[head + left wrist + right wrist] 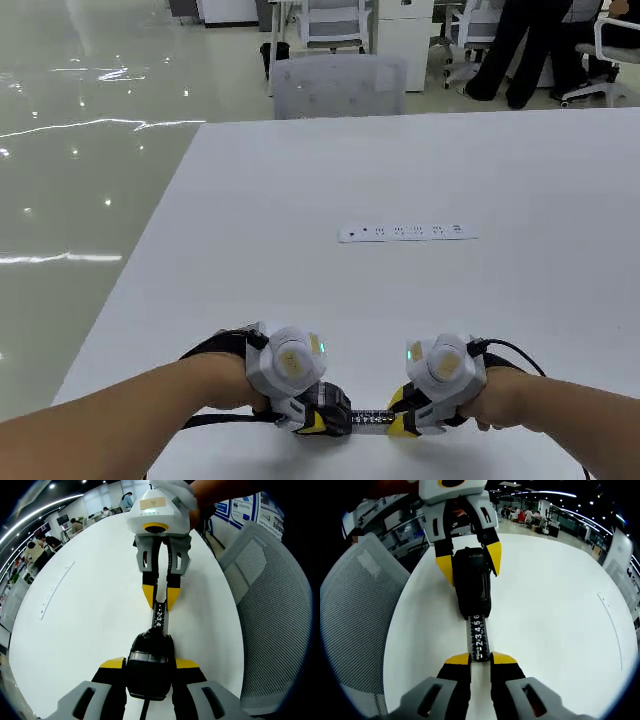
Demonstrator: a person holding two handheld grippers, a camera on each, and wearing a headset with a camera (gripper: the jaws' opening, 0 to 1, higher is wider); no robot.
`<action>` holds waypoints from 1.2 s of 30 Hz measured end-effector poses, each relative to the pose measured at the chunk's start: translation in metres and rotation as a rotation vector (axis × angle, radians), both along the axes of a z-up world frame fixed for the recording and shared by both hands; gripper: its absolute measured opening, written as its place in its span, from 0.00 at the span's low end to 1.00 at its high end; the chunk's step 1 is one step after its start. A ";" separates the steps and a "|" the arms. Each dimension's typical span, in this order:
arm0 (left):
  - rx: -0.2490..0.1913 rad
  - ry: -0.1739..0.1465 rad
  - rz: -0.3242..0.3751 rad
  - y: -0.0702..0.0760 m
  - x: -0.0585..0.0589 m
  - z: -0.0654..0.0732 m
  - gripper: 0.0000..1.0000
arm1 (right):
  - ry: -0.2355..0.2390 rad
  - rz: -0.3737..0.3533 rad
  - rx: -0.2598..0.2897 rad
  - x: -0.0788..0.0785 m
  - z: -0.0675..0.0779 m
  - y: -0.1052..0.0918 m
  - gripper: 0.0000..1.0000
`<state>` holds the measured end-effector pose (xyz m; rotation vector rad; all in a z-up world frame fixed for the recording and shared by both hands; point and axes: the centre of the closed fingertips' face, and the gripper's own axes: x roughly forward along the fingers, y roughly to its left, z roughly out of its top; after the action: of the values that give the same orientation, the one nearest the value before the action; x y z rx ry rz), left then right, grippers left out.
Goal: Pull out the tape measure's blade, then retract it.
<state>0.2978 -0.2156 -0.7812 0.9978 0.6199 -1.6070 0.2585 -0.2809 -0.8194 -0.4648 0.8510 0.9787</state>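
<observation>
Spanning the short gap between the two tools, the tape measure's blade (477, 636) is out of its case by a short length, its black face showing white numerals from 2 to 6 in the right gripper view. The black tape measure case (150, 677) sits low at the near edge of the white counter (400, 170); whether it touches the surface cannot be told. The left tool (150, 664) is closed on the case, one yellow-tipped jaw on each side. The right tool (480, 658) is pinched shut on the free end of the blade, its yellow tips meeting over the first numerals. Both tools face each other, near one another, each held by a hand of the person, whose forearms come in from the bottom corners of the head view. Farther up the counter lies a narrow white printed strip (407, 232), well apart from the tools. Beyond the far edge stands a grey mesh-backed chair (338, 87) on a glossy floor.
</observation>
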 end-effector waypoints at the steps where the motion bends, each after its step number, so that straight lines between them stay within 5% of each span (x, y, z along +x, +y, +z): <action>1: 0.001 0.002 0.000 0.000 0.000 0.000 0.32 | 0.000 -0.002 0.000 0.000 0.000 -0.001 0.12; 36: 0.022 -0.008 -0.025 0.000 -0.002 -0.001 0.31 | 0.026 -0.041 -0.024 -0.020 0.000 -0.047 0.12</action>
<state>0.2958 -0.2161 -0.7827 1.0317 0.6234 -1.6205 0.2390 -0.3283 -0.8198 -0.4541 0.8939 0.9391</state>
